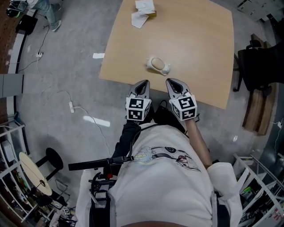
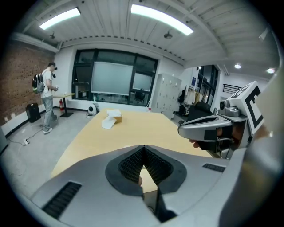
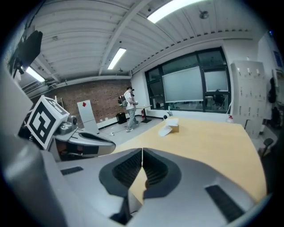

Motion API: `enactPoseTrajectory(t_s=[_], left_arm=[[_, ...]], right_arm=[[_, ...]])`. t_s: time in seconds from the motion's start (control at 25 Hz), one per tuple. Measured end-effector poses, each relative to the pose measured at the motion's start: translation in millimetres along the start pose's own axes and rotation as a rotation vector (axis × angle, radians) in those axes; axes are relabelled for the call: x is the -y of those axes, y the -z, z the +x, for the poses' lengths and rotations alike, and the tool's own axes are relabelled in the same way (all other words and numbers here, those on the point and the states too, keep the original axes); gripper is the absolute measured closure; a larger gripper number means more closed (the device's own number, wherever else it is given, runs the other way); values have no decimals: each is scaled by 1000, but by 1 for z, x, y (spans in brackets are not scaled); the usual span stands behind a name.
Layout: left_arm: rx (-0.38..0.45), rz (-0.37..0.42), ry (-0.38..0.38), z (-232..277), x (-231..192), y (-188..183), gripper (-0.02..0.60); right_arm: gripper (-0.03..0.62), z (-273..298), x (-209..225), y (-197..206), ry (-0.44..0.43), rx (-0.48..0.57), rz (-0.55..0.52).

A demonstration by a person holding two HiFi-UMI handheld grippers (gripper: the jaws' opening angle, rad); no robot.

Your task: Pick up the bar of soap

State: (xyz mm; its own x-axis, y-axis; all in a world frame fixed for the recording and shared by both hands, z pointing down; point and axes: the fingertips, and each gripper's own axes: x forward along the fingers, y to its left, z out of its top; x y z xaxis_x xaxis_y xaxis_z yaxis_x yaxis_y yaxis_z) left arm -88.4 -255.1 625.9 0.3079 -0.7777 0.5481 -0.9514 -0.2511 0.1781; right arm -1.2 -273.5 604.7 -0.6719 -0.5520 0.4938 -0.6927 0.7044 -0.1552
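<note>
The bar of soap (image 1: 156, 64) is a pale oval lying in a small white dish near the front edge of the tan table (image 1: 199, 48). Both grippers hover side by side at that front edge, just short of the soap. My left gripper (image 1: 143, 83) is shut, its tips touching with nothing between them (image 2: 143, 146). My right gripper (image 1: 173, 81) is shut too, and empty (image 3: 142, 150). Each gripper view shows the other gripper beside it. The soap does not show clearly in either gripper view; the jaws cover it.
A small cardboard box with white paper (image 1: 144, 11) sits at the table's far end. A black chair (image 1: 259, 66) stands right of the table. Cables (image 1: 71, 106) trail over the grey floor at left. A person (image 2: 46, 95) stands far off by the brick wall.
</note>
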Motion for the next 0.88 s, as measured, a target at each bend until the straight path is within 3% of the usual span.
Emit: enactPoseTrajectory(t_s=[0.56, 0.88], left_arm=[[-252, -115, -7, 43, -42, 68, 580], [-296, -155, -6, 46, -57, 84, 580]], right_arm=[[588, 93, 21, 51, -98, -248, -104], [479, 141, 37, 82, -156, -406, -271]])
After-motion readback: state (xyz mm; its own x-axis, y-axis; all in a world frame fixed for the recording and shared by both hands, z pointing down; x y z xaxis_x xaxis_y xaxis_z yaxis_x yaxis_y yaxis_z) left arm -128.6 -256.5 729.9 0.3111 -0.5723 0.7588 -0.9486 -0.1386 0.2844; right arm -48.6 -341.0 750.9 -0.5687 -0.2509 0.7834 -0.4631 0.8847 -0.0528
